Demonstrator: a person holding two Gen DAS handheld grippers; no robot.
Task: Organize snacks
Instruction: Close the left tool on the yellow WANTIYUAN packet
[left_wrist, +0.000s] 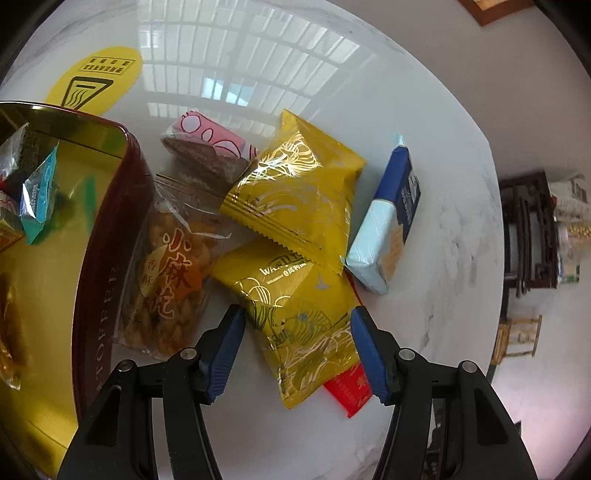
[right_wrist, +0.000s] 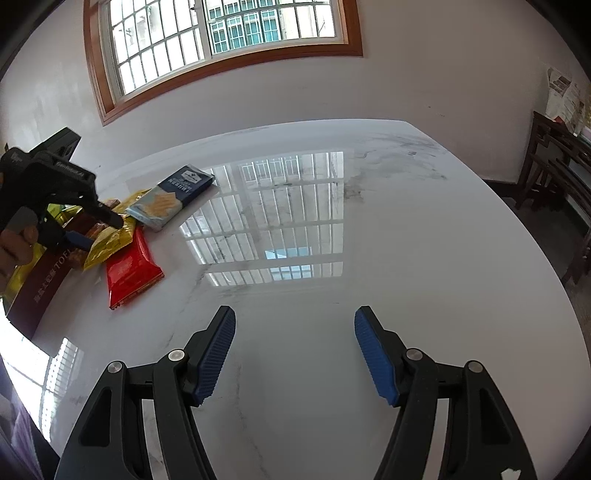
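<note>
My left gripper (left_wrist: 297, 332) points down over a pile of snacks, its blue pads either side of a yellow gold-patterned packet (left_wrist: 295, 325); the packet looks unsqueezed. That packet lies on a red packet (left_wrist: 349, 387). A second yellow packet (left_wrist: 295, 192), a pink packet (left_wrist: 207, 144), a clear bag of fried twists (left_wrist: 173, 273) and a blue-and-pale cracker packet (left_wrist: 391, 221) lie around it. A dark red tin (left_wrist: 110, 258) with a gold inside holds several snacks. My right gripper (right_wrist: 295, 350) hangs open over bare table, nothing between its fingers.
From the right wrist, the left gripper (right_wrist: 99, 232) and a hand (right_wrist: 14, 247) are at far left over the red packet (right_wrist: 129, 269) and tin (right_wrist: 40, 280). The glossy white marble table (right_wrist: 369, 258) stretches right. Dark wooden chairs (right_wrist: 554, 177) stand beyond its edge.
</note>
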